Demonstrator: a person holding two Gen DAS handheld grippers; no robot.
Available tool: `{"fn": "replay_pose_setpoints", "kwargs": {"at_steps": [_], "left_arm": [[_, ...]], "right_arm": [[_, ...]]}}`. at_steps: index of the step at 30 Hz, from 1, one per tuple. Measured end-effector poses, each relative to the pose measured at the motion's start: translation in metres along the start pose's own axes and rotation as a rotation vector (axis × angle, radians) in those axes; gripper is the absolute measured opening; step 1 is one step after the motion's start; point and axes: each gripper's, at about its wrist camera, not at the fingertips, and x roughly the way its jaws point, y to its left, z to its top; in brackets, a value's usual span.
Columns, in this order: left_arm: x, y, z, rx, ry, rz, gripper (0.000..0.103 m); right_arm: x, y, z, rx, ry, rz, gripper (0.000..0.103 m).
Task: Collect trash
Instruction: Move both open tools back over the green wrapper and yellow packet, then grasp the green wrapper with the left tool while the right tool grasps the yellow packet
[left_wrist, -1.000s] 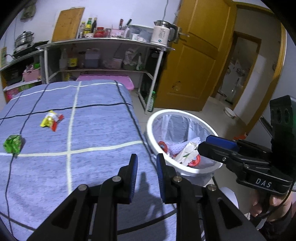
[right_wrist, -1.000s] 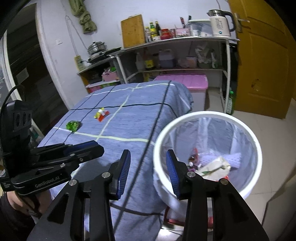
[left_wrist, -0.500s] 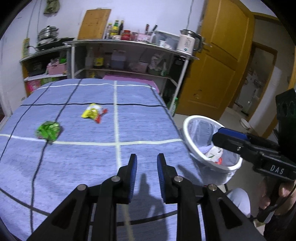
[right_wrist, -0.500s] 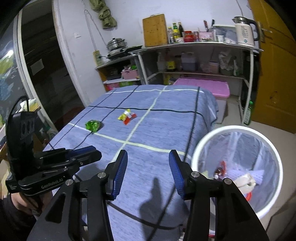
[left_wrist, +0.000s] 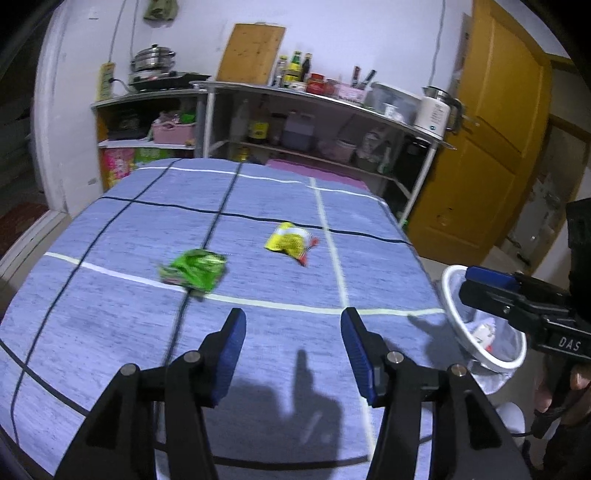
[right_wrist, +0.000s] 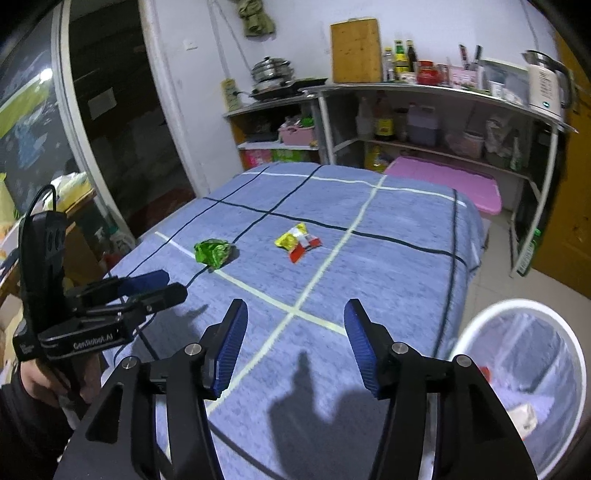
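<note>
Two crumpled wrappers lie apart on the blue grid-lined tablecloth (left_wrist: 110, 332): a green foil wrapper (left_wrist: 194, 272) at 11 o'clock of the left gripper (left_wrist: 291, 345), a yellow-and-red wrapper (left_wrist: 290, 243) at 12. Both the left gripper and the right gripper (right_wrist: 293, 345) have just been opening; their jaws stand apart, empty. The white plastic-lined trash bin (right_wrist: 519, 384) stands at 3 o'clock, beside the table.

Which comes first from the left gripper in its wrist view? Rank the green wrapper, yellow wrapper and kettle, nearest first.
1. green wrapper, ahead, slightly left on the table.
2. yellow wrapper, farther, near the middle.
3. kettle, far right on the shelf.
</note>
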Motion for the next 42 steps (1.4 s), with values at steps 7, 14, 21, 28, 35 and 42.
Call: {"fn": "replay_pose_setpoints", "kwargs": {"at_steps": [7, 14, 21, 28, 35, 42], "left_arm": [[0.02, 0.032, 0.008, -0.025, 0.015, 0.058, 0.058], [0.048, 0.055, 0.016, -0.035, 0.04, 0.085, 0.06], [0.07, 0.068, 0.025, -0.015, 0.056, 0.096, 0.065], [0.085, 0.081, 0.031, -0.012, 0.086, 0.084, 0.066], [0.097, 0.079, 0.027, -0.009, 0.133, 0.048, 0.067], [0.1, 0.074, 0.028, -0.006, 0.142, 0.033, 0.058]], "right_arm": [[0.035, 0.005, 0.015, -0.052, 0.035, 0.024, 0.058], [0.074, 0.003, 0.03, -0.099, 0.065, 0.032, 0.059], [0.119, 0.0, 0.046, -0.131, 0.093, 0.035, 0.06], [0.162, 0.0, 0.061, -0.176, 0.119, 0.027, 0.06], [0.194, 0.0, 0.067, -0.207, 0.157, 0.033, 0.06], [0.207, 0.001, 0.064, -0.206, 0.202, 0.043, 0.056]]}}
